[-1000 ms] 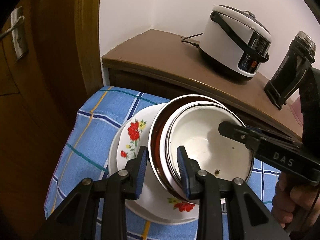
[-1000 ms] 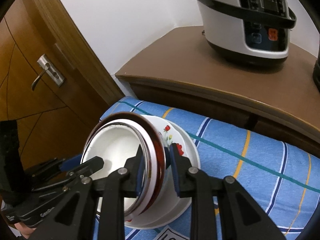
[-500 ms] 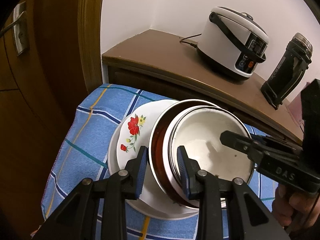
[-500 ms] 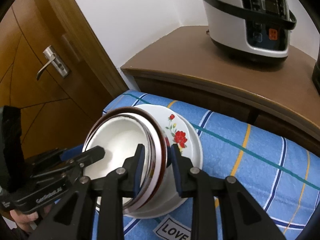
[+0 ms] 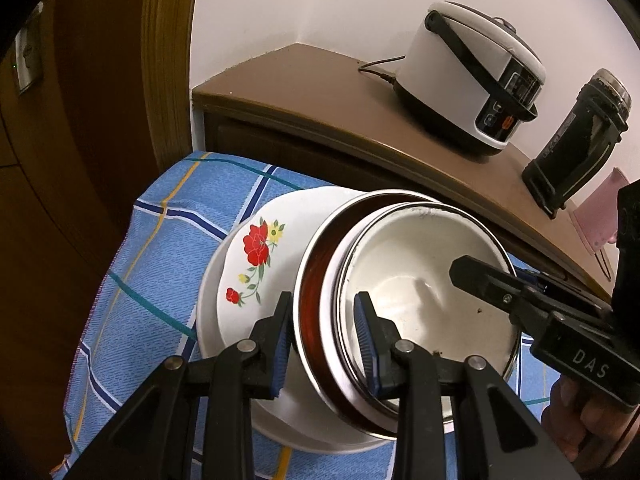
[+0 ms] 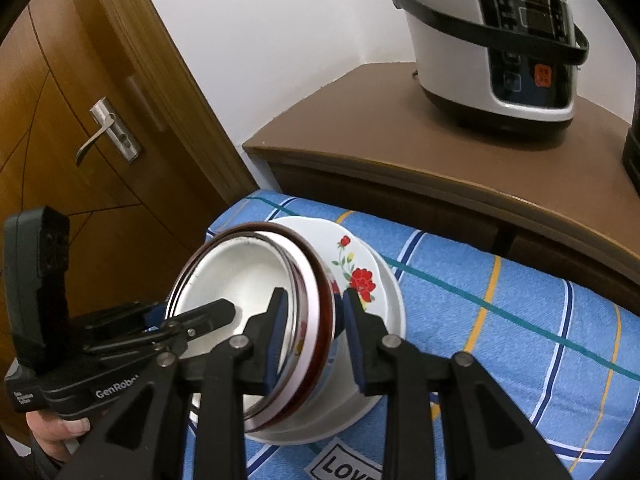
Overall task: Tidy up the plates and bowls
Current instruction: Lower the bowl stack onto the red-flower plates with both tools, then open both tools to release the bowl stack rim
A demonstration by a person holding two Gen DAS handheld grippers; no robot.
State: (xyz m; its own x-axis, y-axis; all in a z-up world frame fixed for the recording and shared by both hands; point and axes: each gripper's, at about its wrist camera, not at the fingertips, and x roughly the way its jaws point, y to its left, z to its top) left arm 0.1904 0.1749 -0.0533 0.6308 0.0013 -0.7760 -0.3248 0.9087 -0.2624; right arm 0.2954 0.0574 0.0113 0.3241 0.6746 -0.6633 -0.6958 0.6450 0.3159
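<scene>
The two nested bowls [image 5: 404, 304], a white one inside a dark red, metal-rimmed one, sat tilted inside the flowered plate [image 5: 256, 276], which lay flat on the blue checked cloth [image 5: 168, 248]. So the stacking looked largely done: the dishes were gathered in one pile, but the bowls leaned on edge and were not yet settled level.

The left gripper [image 5: 322, 336] straddled the near rim of the bowls, one finger outside the red wall and the other inside the white bowl, pinching both rims together. The right gripper [image 6: 312, 322] stood across the opposite rim in the same way. Its inner pad pressed the white bowl, while its outer pad showed a slight gap from the red wall, so it seemed loose rather than clamped.

What seemed left was to lower the bowls until they rested flat in the plate, directly ahead of both sets of fingers, and then let go. Whether other dishes waited elsewhere could not be told. The rice cooker [image 6: 492, 44] on the wooden cabinet [image 6: 400, 136] beyond played no part.
</scene>
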